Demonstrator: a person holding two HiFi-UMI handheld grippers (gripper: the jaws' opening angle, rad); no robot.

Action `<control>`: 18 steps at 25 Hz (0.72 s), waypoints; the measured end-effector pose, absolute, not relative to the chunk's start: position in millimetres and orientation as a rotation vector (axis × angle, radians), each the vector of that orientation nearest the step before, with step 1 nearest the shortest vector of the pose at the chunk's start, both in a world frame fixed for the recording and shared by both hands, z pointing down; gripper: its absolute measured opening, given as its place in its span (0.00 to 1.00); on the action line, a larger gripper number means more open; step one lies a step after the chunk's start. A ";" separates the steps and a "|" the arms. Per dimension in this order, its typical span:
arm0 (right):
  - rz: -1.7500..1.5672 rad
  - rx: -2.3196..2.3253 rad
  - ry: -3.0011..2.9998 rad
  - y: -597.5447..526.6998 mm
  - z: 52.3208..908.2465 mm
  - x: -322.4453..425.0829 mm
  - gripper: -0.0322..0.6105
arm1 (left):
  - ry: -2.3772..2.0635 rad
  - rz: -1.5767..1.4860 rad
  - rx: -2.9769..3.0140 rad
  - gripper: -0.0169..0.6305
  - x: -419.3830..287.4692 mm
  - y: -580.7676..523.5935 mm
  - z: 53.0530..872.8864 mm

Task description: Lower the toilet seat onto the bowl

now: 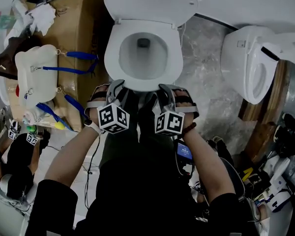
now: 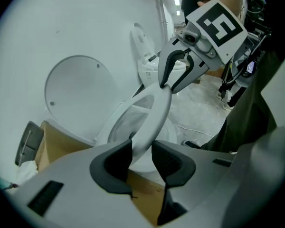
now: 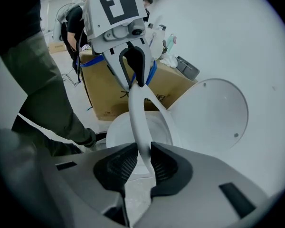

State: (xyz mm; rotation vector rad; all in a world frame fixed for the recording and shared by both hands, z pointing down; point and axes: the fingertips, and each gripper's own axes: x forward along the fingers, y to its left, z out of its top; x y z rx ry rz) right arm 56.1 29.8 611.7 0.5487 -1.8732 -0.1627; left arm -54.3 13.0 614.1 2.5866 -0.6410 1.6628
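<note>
seat (image 2: 154,109) near rim clenched by fingers of left gripper (image 2: 141,148) and right gripper (image 3: 142,152), tilted above bowl (image 3: 115,133), hinge far.

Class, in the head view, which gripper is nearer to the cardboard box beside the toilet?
Left. The left gripper clamps the toilet seat on the side facing the cardboard box; the right gripper clamps it on the far side, away from the box.

In the head view the top edge cuts off the raised lid (image 1: 152,1). The front rim of the toilet seat (image 1: 117,53) is partly covered by the left gripper (image 1: 119,87) and right gripper (image 1: 165,90), and their jaw tips are hidden there.
</note>
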 end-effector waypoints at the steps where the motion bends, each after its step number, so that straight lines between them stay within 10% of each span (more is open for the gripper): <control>1: -0.171 0.546 -1.879 32.0 614.3 57.0 0.20 | -0.657 1.682 2.591 0.23 -53.3 15.3 616.6; 18: -0.291 0.499 -1.925 66.3 663.3 57.9 0.20 | -0.732 1.828 2.575 0.22 -50.8 49.7 665.1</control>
